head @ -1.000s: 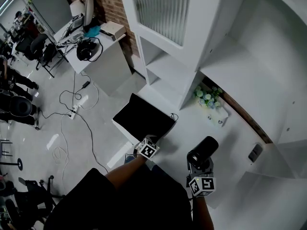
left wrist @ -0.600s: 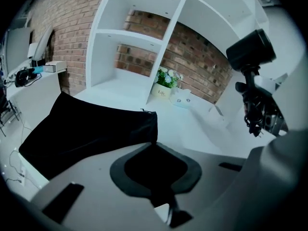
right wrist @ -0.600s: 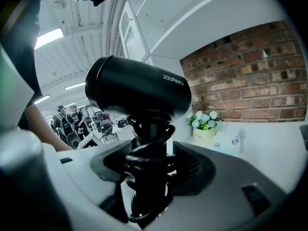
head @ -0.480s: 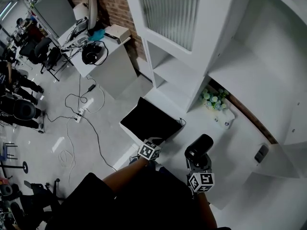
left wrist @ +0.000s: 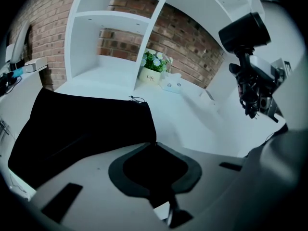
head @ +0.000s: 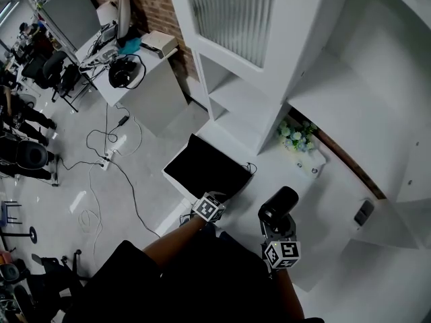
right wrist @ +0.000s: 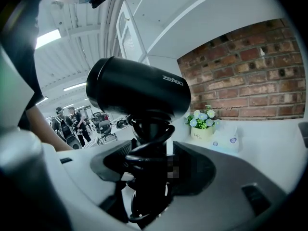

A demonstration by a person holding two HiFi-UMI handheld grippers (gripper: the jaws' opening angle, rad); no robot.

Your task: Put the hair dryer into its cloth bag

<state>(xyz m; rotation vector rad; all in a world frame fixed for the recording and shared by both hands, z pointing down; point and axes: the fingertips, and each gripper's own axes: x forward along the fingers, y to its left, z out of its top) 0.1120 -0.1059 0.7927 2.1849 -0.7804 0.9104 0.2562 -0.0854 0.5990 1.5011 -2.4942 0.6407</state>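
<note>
The black cloth bag (head: 205, 170) lies flat on the white counter (head: 316, 200), near its left edge. My left gripper (head: 217, 197) is at the bag's near edge. In the left gripper view its jaws (left wrist: 154, 146) are closed on the bag (left wrist: 82, 124) at a corner of its rim. The black hair dryer (head: 278, 206) is held upright above the counter, to the right of the bag. My right gripper (right wrist: 149, 153) is shut on its handle, with the coiled cord wrapped round it. The dryer (left wrist: 243, 30) also shows at the upper right of the left gripper view.
A small pot of flowers (head: 294, 134) and a white pack (head: 311, 163) stand at the back of the counter against the brick wall. White shelves (head: 236, 96) rise behind the bag. A small dark object (head: 363, 212) lies at the right. Left of the counter's edge is floor with cables (head: 108, 153).
The hair dryer in my right gripper has come slightly lower and nearer the bag. My left gripper stays at the bag's edge.
</note>
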